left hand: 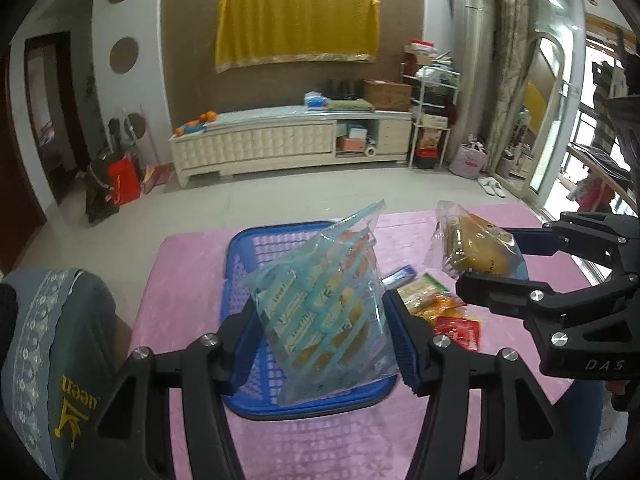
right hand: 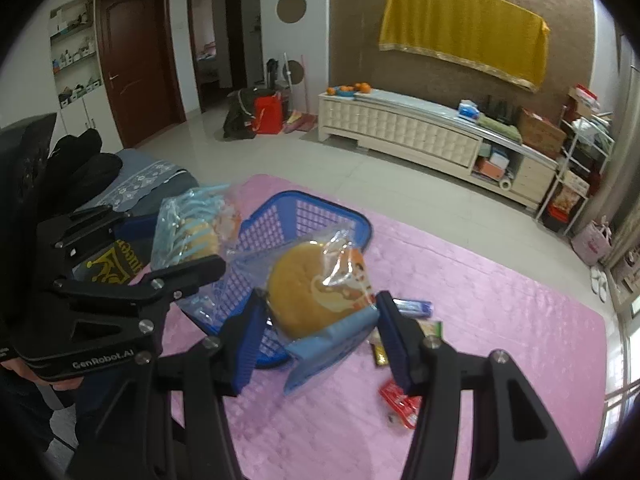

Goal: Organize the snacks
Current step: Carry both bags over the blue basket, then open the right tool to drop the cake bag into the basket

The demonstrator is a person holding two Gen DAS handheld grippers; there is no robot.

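Note:
My left gripper is shut on a clear bag with light-blue stripes that holds small cakes, and carries it above the blue plastic basket. My right gripper is shut on a round bun in a clear and blue packet, held just right of the basket. Each gripper shows in the other's view: the right gripper with the bun packet, the left gripper with the striped bag. The bag hides part of the basket's floor.
Loose snacks lie on the pink cloth right of the basket: a red packet, an orange packet, a green-edged packet and a blue pack. A grey cushion sits at the left edge.

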